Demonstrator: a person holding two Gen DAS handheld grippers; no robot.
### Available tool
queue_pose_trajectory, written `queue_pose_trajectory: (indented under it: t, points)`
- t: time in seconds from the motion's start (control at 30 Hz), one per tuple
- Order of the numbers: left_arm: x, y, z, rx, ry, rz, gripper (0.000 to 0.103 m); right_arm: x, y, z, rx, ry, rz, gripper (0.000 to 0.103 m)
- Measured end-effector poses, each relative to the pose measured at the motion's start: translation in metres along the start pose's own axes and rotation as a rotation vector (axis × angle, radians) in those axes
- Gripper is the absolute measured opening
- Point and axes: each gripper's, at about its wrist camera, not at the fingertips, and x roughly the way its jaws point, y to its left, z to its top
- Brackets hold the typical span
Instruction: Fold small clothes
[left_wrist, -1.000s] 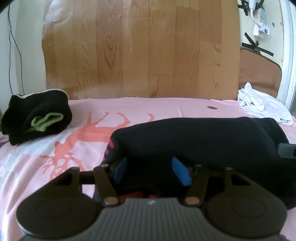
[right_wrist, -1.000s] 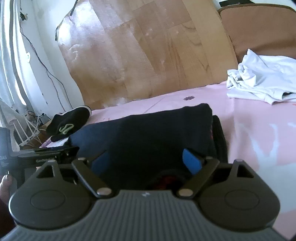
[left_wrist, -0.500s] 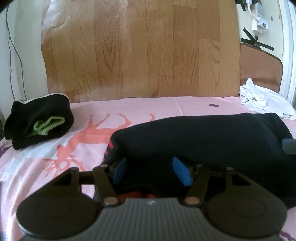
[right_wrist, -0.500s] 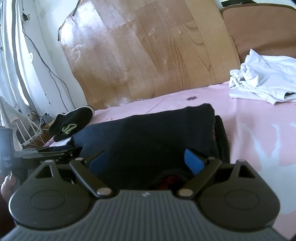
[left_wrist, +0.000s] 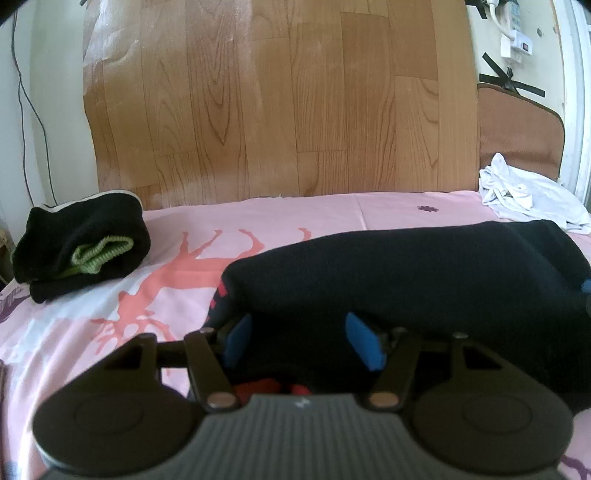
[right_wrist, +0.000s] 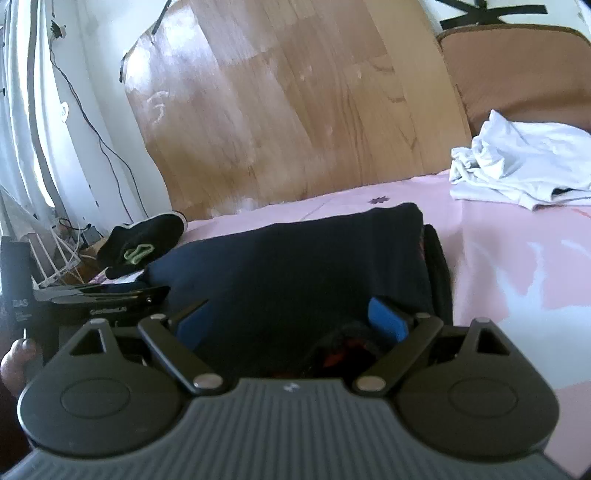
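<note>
Left bare pink sheet (left_wrist: 258, 218) between folded black garment (left_wrist: 424, 273) and black bundle (left_wrist: 81, 243); blocked far right by white clothes (left_wrist: 532, 195).

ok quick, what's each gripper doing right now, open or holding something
left gripper: jaws apart around the near edge of the dark garment; grip cannot be told.
right gripper: same, jaws apart around that garment; grip cannot be told.

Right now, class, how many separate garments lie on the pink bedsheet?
3: the dark garment between both grippers, a folded black garment with green trim far left, and a crumpled white garment far right. More may be hidden.
</note>
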Motion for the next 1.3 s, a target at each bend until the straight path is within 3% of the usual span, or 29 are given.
queue_pose_trajectory:
  t: [0.17,0.47,0.6,0.77,0.83,0.97,1.13,1.3]
  points:
    - [-0.001,0.0,0.0,0.004,-0.001,0.002,0.059,-0.007,0.003,-0.002,0.008,-0.021,-0.012,0.093]
    - [0.0,0.001,0.0,0.002,0.0,-0.002,0.06,-0.041,-0.002,0.001,0.029,-0.134,-0.135,0.093]
    - [0.0,0.001,0.0,0.001,0.0,-0.003,0.06,-0.049,-0.03,0.008,0.172,-0.126,-0.176,0.093]
    - [-0.001,0.001,-0.001,-0.002,0.0,-0.008,0.061,-0.044,-0.062,0.001,0.406,-0.068,-0.116,0.092]
    - [-0.001,0.002,-0.001,-0.004,0.0,-0.014,0.062,-0.04,-0.07,-0.002,0.462,-0.053,-0.098,0.087]
    - [-0.002,0.003,-0.001,-0.012,-0.001,-0.025,0.064,-0.033,-0.066,0.001,0.433,-0.03,-0.104,0.085]
    - [-0.004,0.005,-0.002,-0.024,-0.012,-0.039,0.064,-0.021,-0.059,0.005,0.387,0.014,-0.124,0.063]
    - [-0.013,0.013,-0.003,-0.061,-0.066,-0.087,0.065,-0.011,-0.044,0.007,0.292,0.049,-0.154,0.06]
